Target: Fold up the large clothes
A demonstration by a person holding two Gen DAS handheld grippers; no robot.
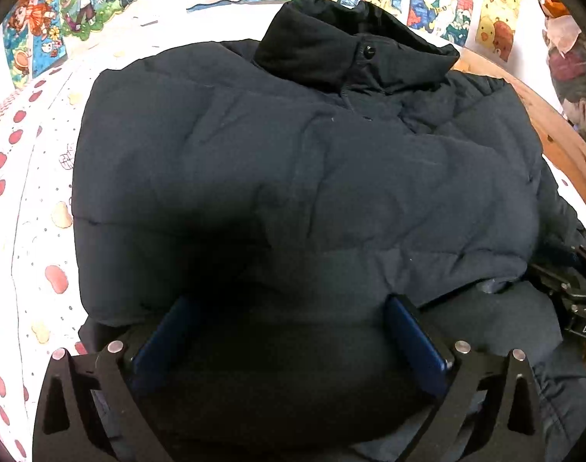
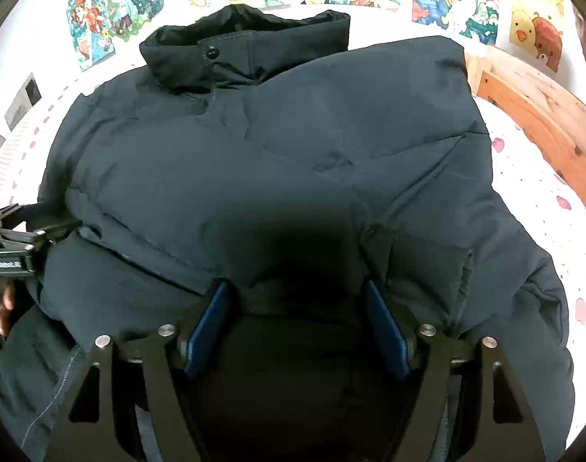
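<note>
A large dark navy puffer jacket lies on the bed, collar at the far end, sleeves folded in over the body. It also fills the right wrist view. My left gripper is open, its blue pads straddling the jacket's near hem on the left side. My right gripper is open too, its blue pads pressed around the near hem on the right side. The right gripper shows at the left wrist view's right edge; the left gripper shows at the right wrist view's left edge.
The jacket lies on a white bed sheet with red fruit prints. A wooden bed frame runs along the right. Colourful cartoon posters cover the wall behind. A wall socket is at the left.
</note>
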